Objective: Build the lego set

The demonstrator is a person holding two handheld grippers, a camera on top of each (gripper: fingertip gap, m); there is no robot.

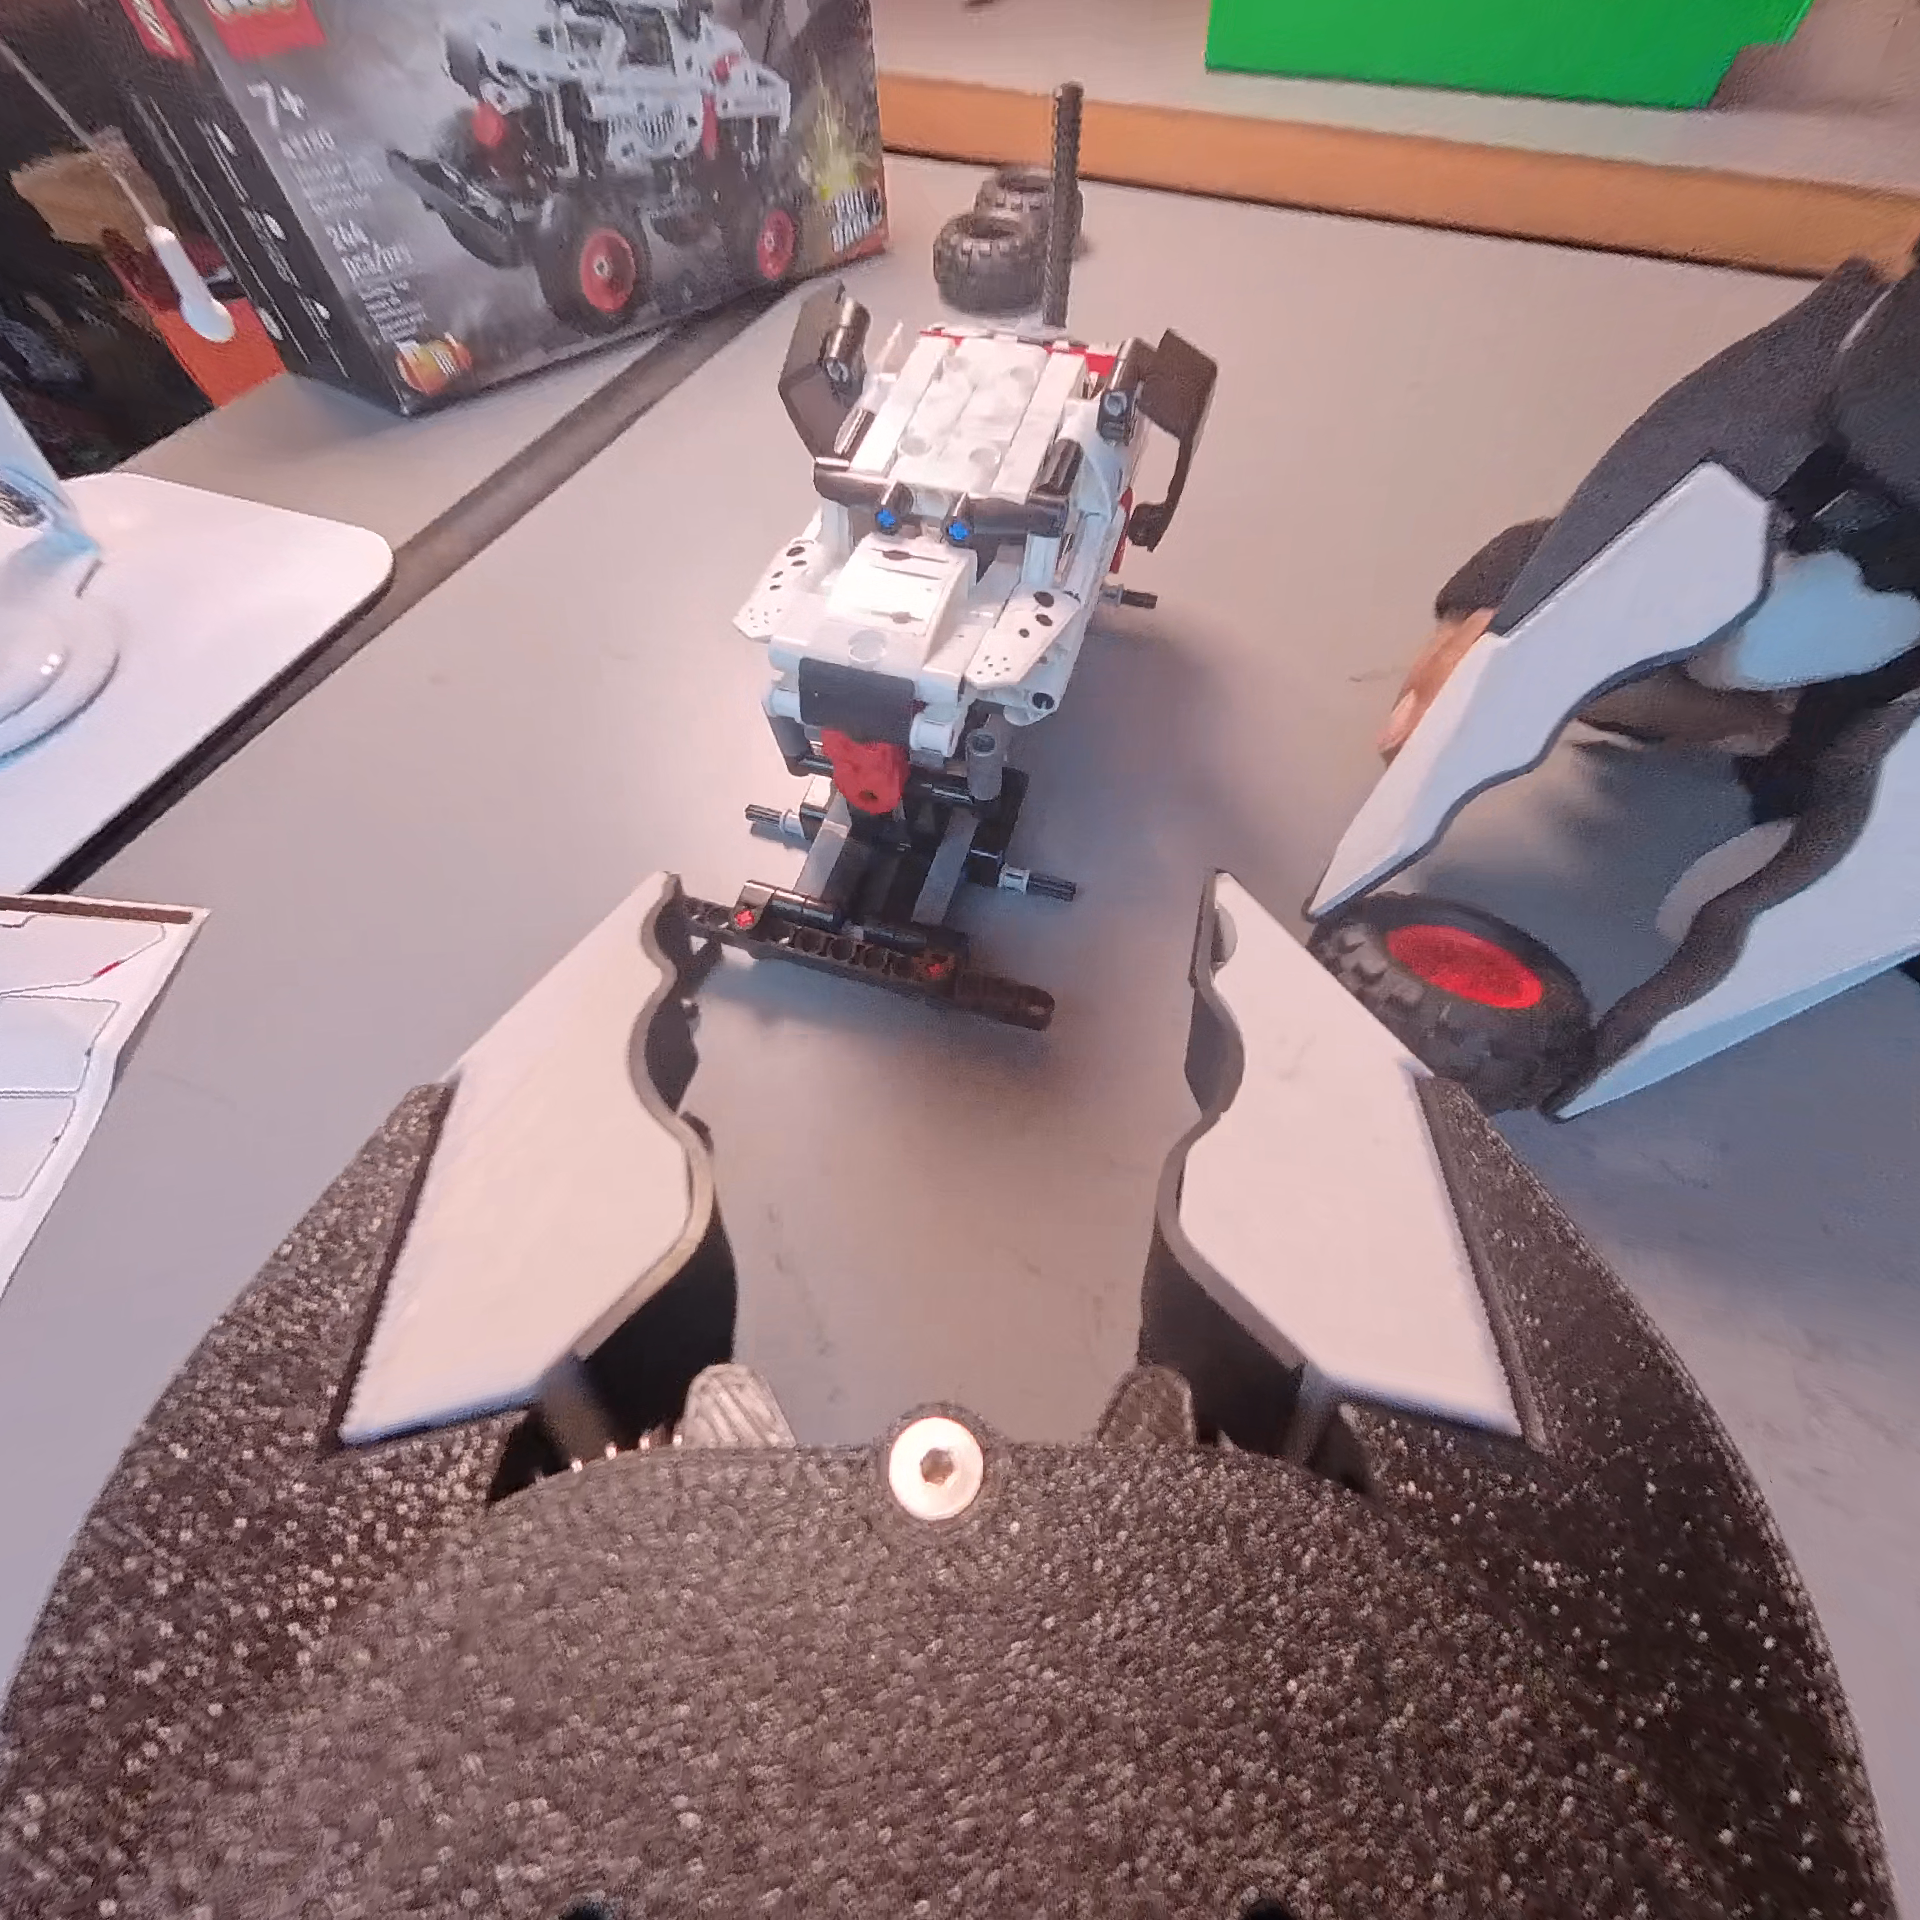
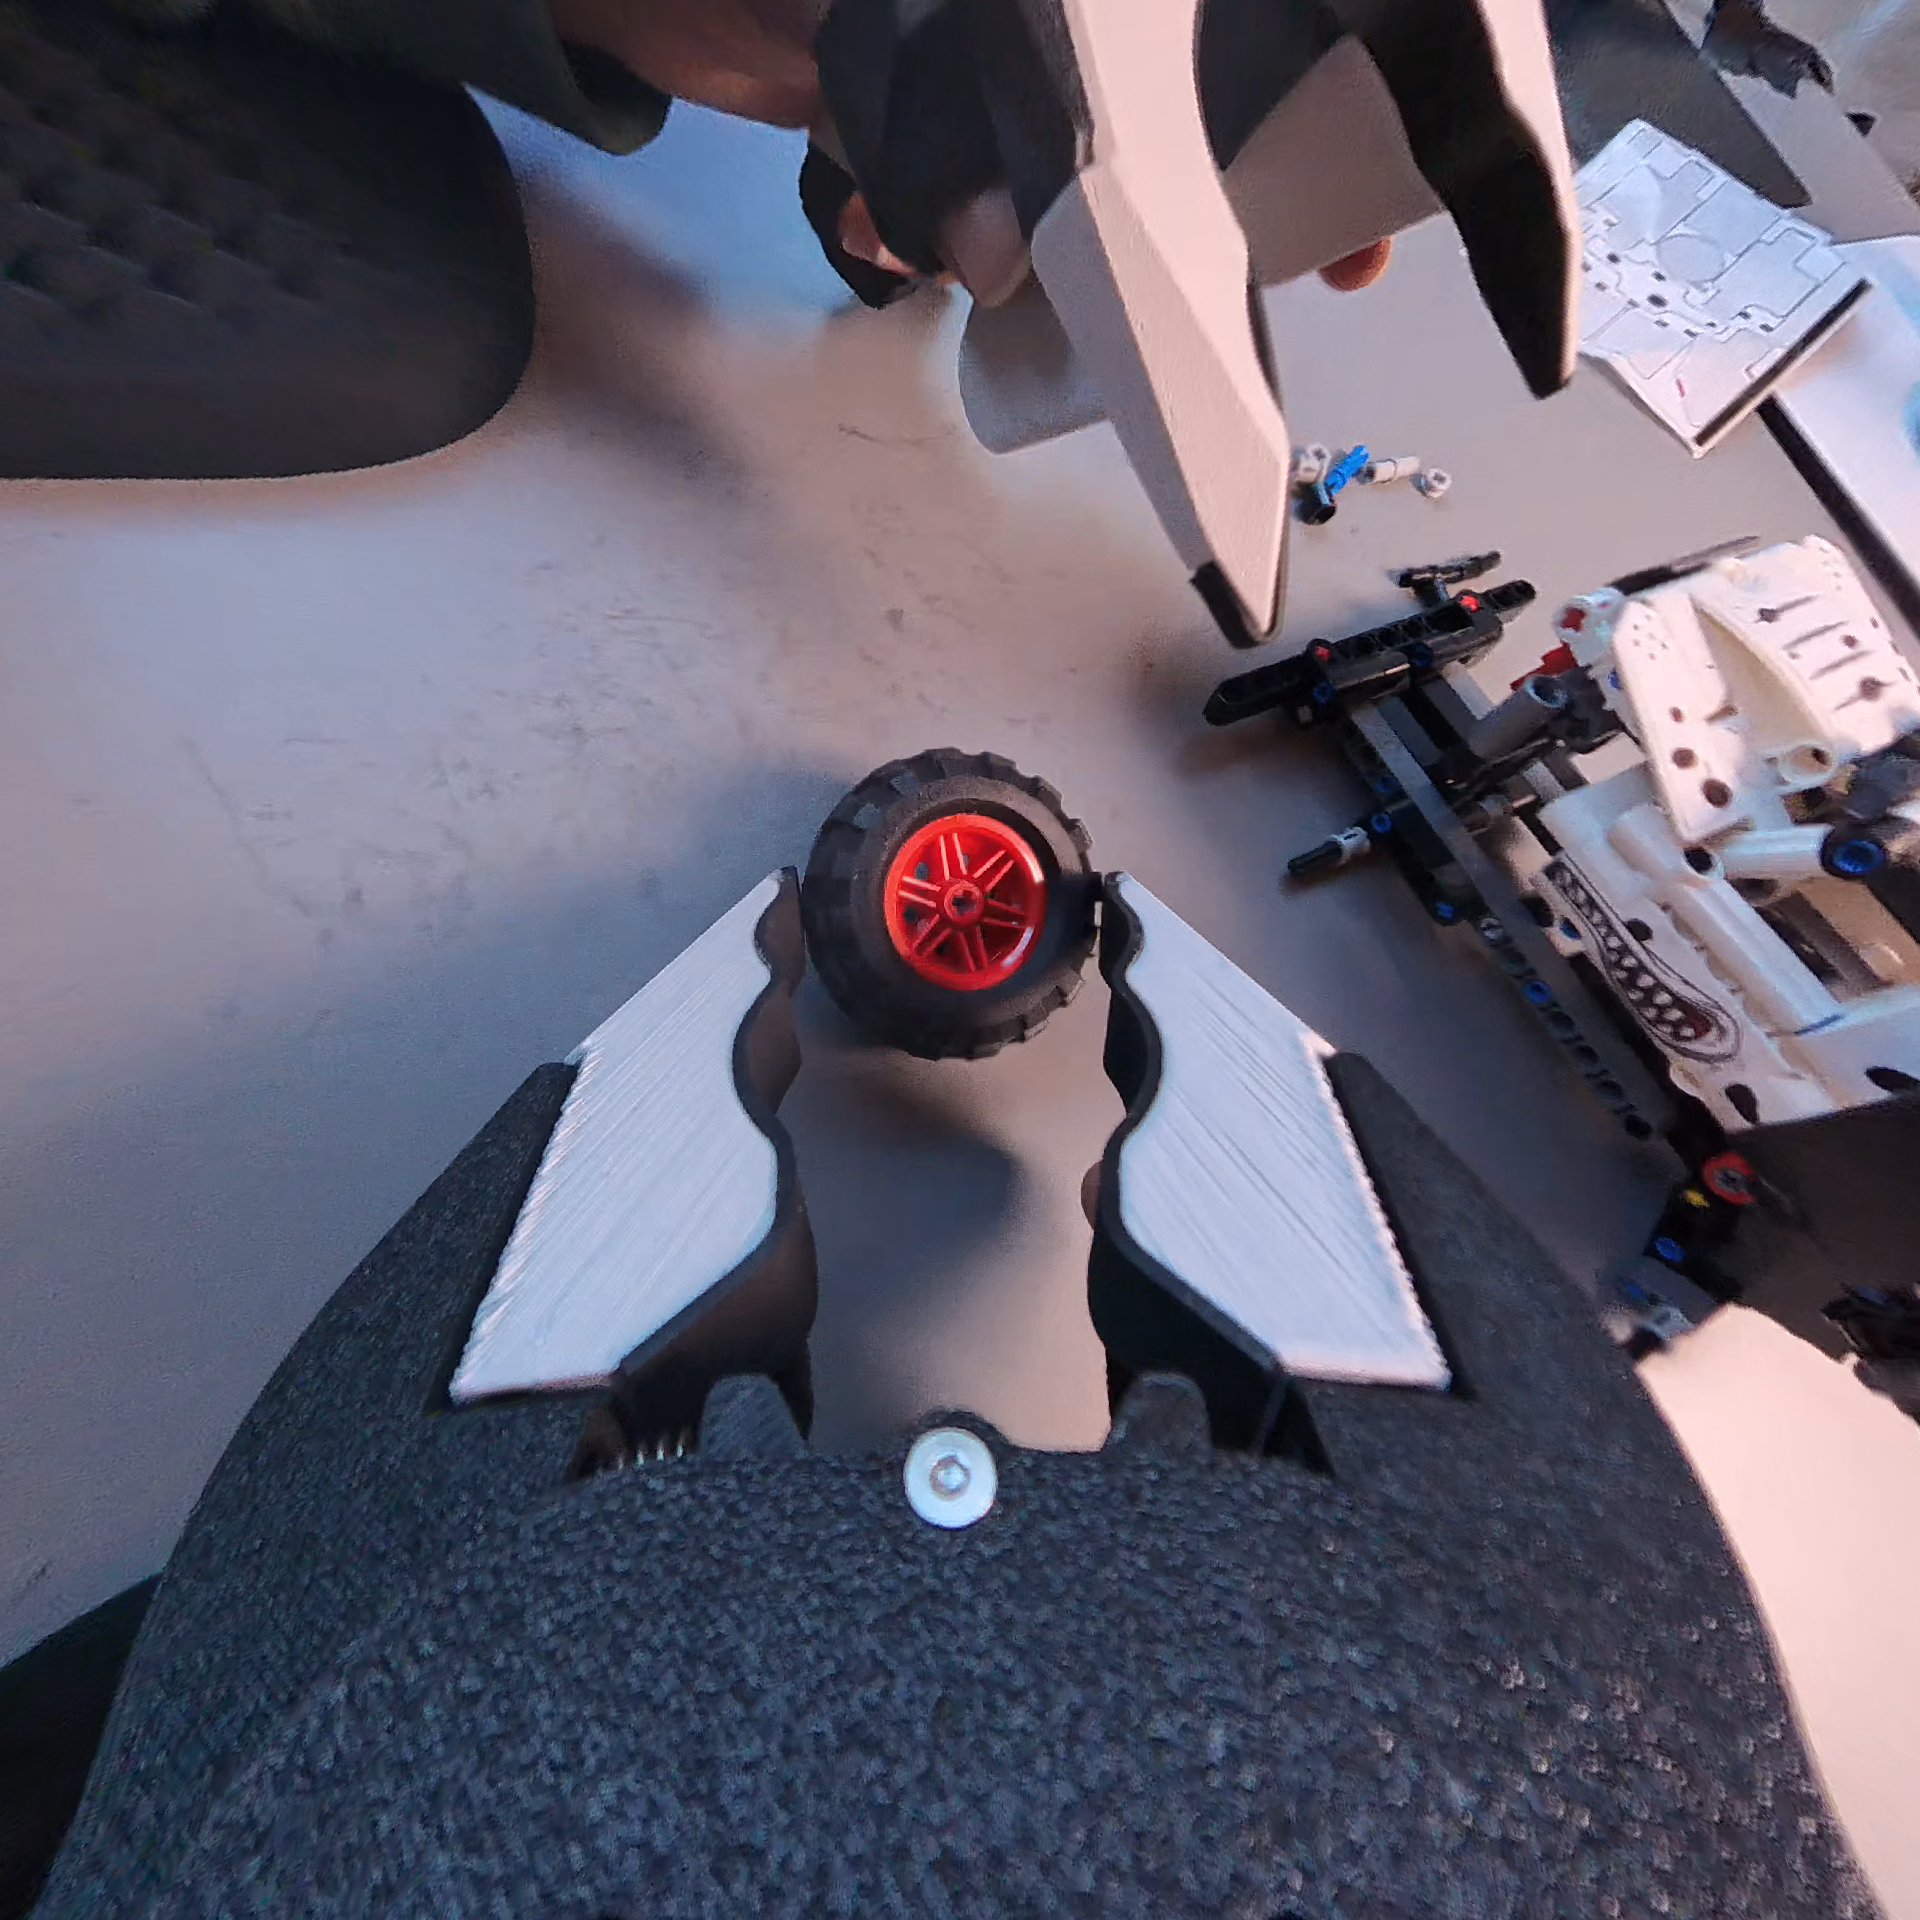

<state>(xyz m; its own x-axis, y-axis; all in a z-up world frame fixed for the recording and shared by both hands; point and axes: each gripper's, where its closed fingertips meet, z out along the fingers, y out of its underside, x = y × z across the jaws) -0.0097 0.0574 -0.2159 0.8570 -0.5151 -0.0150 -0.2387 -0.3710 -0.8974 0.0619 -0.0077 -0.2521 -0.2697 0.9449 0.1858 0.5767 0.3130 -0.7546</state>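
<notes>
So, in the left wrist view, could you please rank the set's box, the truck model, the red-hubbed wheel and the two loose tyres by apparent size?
1. Box, cropped by the frame
2. Truck model
3. Red-hubbed wheel, nearer the camera, so flattered
4. Two loose tyres, alike; farthest away, so the wheel-tyre order is unsure

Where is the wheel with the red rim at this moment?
The wheel with the red rim sits between the right gripper fingertips, centre of the right wrist view, left of the white truck model; the left wrist view shows it at the right edge.
</notes>
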